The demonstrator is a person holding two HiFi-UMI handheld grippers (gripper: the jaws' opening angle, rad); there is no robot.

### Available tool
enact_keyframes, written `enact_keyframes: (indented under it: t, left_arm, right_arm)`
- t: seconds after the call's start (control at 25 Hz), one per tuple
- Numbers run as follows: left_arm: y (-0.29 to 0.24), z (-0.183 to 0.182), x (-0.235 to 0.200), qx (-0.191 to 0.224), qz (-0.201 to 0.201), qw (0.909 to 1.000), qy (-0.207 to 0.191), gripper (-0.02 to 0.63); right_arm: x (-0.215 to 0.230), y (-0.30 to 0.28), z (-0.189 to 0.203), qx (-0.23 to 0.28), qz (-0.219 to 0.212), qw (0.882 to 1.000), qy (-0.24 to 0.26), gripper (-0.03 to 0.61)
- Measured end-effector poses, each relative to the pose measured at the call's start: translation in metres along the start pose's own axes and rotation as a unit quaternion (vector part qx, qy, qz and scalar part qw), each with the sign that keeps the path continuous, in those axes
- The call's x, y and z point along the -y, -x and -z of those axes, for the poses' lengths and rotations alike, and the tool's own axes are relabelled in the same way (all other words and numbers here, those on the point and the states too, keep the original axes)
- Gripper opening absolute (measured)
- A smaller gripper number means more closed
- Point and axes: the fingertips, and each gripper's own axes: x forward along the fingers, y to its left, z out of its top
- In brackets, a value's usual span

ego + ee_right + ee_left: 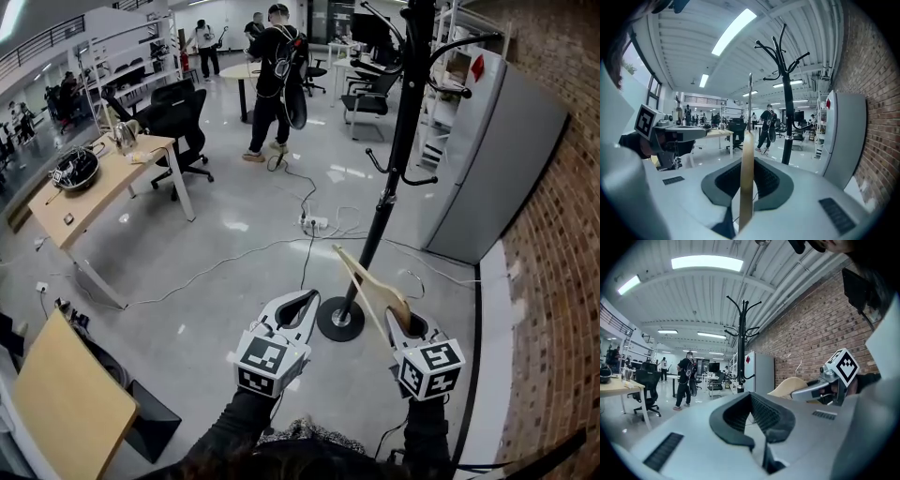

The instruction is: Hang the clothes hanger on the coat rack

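Hanger (370, 283): wooden, seen edge-on in the right gripper view. The right gripper (401, 323) has its fingers pinching the near end. The hanger slants up and away to the left, low beside the rack (398, 131) pole and on no peg.

Left gripper (309, 295): fingers pressed together with nothing between them, just left of the rack's base (340, 319).

Step, as we judge it: the approach to the rack, with nothing hung yet.

Next move calls for raising the hanger, turning its wire hook toward a peg (420, 178), and settling it over that peg before we let go.

A power strip (313, 223) lies on the floor beyond the base, so we mind our footing.
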Motion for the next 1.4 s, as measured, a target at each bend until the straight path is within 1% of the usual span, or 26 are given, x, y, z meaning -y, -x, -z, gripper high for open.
enact_keyframes:
  t: [0.24,0.6,0.72,0.96,1.24,1.4]
  left_arm:
    - [-0.018,0.009,-0.026,-0.006,0.003,0.9999,0.009,0.008]
    - [-0.054,0.018,-0.048,-0.016,-0.004,0.9998,0.014,0.008]
    - [-0.07,0.019,-0.056,-0.018,-0.011,0.9996,0.016,0.008]
    - [-0.116,0.007,-0.074,-0.013,-0.032,0.9993,0.012,0.008]
    - [-0.158,0.002,-0.09,-0.014,-0.046,0.9988,0.01,0.008]
    - [-0.174,0.005,-0.098,-0.021,-0.058,0.998,0.011,0.008]
  right_arm:
    - [0.01,-0.028,0.0,-0.009,0.009,1.0,-0.007,0.06]
    - [0.033,-0.065,-0.001,-0.015,0.001,1.0,-0.012,0.06]
    - [0.046,-0.082,-0.003,-0.018,-0.007,1.0,-0.011,0.06]
    - [0.082,-0.121,-0.016,-0.02,-0.03,0.999,0.002,0.06]
    - [0.118,-0.166,-0.026,-0.025,-0.052,0.998,0.014,0.06]
    - [0.137,-0.196,-0.019,-0.044,-0.069,0.996,0.02,0.06]
